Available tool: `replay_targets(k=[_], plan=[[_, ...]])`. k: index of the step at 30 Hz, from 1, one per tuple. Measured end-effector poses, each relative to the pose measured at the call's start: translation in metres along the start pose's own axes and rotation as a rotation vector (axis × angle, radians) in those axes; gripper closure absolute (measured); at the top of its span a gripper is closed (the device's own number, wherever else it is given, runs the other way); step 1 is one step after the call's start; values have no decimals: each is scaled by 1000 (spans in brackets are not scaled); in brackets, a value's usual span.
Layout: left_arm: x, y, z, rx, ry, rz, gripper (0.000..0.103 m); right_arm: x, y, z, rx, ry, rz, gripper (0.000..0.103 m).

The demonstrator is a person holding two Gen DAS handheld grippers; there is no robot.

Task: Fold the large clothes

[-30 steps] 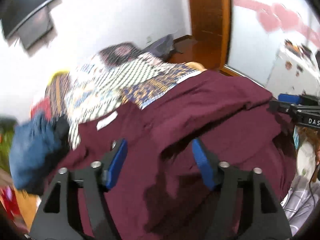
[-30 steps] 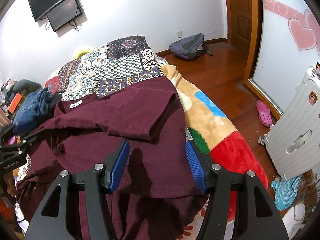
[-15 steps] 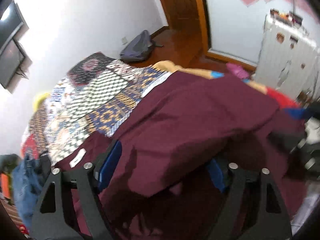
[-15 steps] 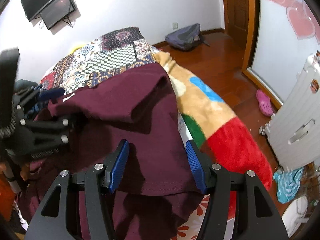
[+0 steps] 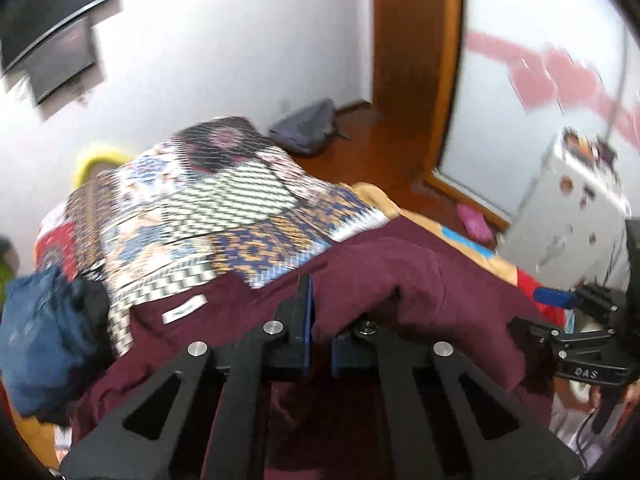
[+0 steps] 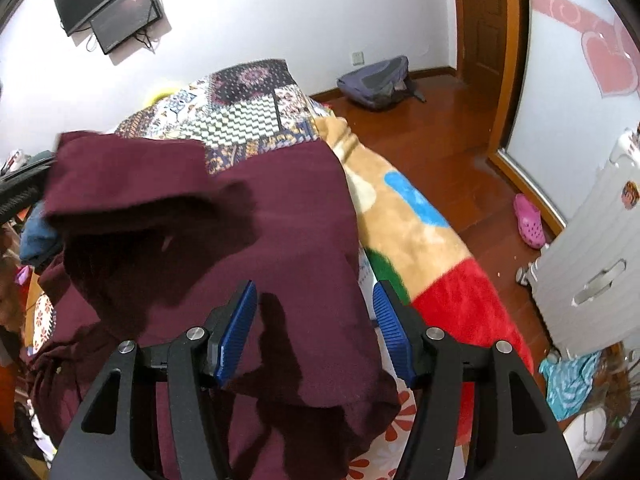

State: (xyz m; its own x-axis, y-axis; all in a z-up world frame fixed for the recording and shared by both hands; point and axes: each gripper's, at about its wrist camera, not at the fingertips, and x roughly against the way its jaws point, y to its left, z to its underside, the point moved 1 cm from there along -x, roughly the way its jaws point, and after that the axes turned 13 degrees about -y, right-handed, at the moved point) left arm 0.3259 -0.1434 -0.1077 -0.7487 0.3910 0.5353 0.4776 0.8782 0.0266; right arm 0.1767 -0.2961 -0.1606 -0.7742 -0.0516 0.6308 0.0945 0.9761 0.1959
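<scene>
A large maroon shirt (image 6: 288, 216) lies spread on the bed, its white neck label (image 5: 185, 309) toward the left. My left gripper (image 5: 318, 312) is shut on a fold of the shirt, and the cloth drapes over its right finger. In the right wrist view that lifted fold (image 6: 128, 176) hangs above the rest of the shirt at the left, with the left gripper (image 6: 22, 188) at the frame edge. My right gripper (image 6: 316, 320) hovers open over the shirt's near right part, pads apart, cloth below them. Its blue pad (image 5: 554, 297) shows at the right of the left wrist view.
A patchwork quilt (image 6: 248, 120) covers the bed's far end and a colourful fleece blanket (image 6: 404, 216) its right side. Blue clothes (image 5: 40, 332) are piled at the left. On the wooden floor lie a backpack (image 6: 376, 80) and a pink shoe (image 6: 528, 220); a white suitcase (image 6: 592, 264) stands right.
My left gripper has shut on a fold of the maroon shirt and raised it, and the fold now hangs above the shirt's left part. The right gripper has stayed in place, open.
</scene>
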Motion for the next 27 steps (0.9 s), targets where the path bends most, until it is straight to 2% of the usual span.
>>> replay_targets(k=[4,8,12,18,21,24,27], plan=[[47,47,0,129,-56,-61,98,2,11,-12,16,-35,-22,46],[84,81,19,222,-70,-124,98,-1,29,-20,57,-58,-47,46],[112,110,55,318,-54,-204,98,-8,50,-20,101,-52,-76,46],[132,152,121,502,5,-242,98,-23,74,-7,153,11,-107,46],[127,167,158,582,79,-258,94,-27,83,-1,183,37,-105,46],[120,176,193,659,157,-243,83,-27,92,2,208,50,-103,46],[116,178,212,674,201,-243,68,-26,100,2,226,56,-106,46]])
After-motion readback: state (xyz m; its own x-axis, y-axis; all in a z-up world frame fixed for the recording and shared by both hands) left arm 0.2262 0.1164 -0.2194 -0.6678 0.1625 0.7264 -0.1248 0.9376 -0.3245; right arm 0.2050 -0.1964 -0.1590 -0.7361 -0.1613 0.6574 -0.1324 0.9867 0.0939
